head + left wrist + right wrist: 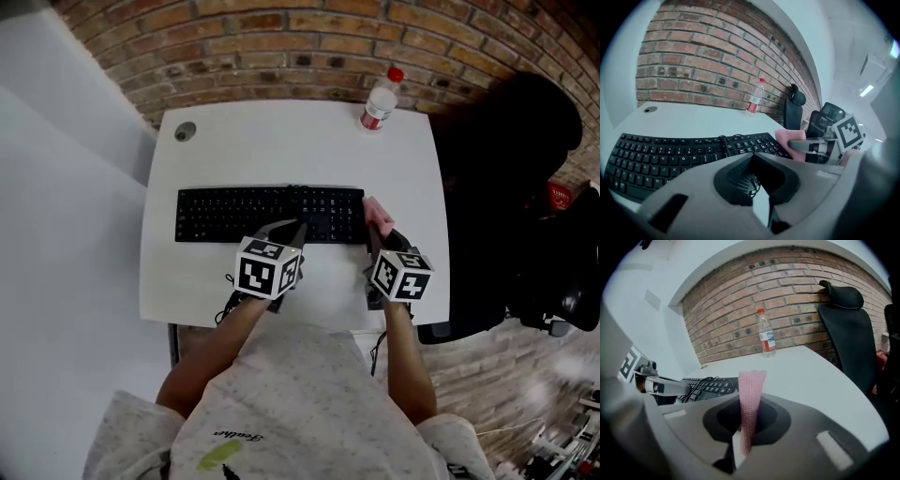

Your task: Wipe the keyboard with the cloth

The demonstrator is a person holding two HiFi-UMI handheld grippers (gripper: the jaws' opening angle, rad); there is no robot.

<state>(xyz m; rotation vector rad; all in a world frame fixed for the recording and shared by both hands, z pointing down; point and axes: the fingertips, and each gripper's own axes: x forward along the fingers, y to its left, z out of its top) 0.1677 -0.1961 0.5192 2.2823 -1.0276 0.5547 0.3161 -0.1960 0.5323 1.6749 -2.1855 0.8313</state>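
The right gripper (380, 234) is clenched on the pink cloth (377, 213), which stands up from its jaws as a narrow folded strip at the right end of the black keyboard (244, 214). The left gripper (292, 227) hovers at the keyboard's near edge around the middle, its jaws drawn together with nothing held that I can make out

The main risk, as I judge it, is the cloth's shape: pinched into a thin strip, it offers only an edge to the keys, so a pass may skim a single row or catch in the gaps between keycaps. A dark cable (724, 143) lies looped across the keys near the middle, and a sweep leftward could snag it and drag it along. Nothing pins the keyboard down, so firm pressure from the right could push it sideways over the smooth surface

The worktop (281, 150) is white and mostly bare, with a round grommet (186, 132) at its far left corner and a plastic bottle (379, 101) at the far right, well apart from the keyboard. A brick wall (281, 47) runs behind, and a black chair (506, 187) stands to the right
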